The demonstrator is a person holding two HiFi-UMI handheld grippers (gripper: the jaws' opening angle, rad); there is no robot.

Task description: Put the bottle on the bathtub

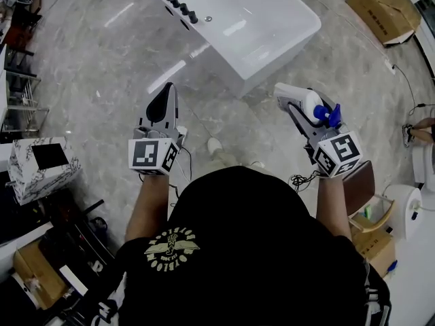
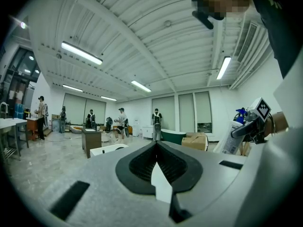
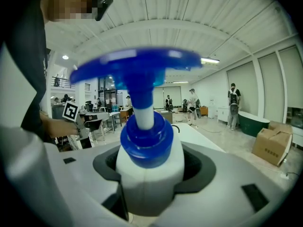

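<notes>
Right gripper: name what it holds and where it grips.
The right gripper holds a white pump bottle, clamped around its body just below the blue collar.

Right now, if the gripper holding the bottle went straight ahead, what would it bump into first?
Probably the white bathtub. The right gripper, shut on the bottle, points towards its near corner. Height is hard to judge from above, so it might pass over the rim instead of hitting it.
</notes>
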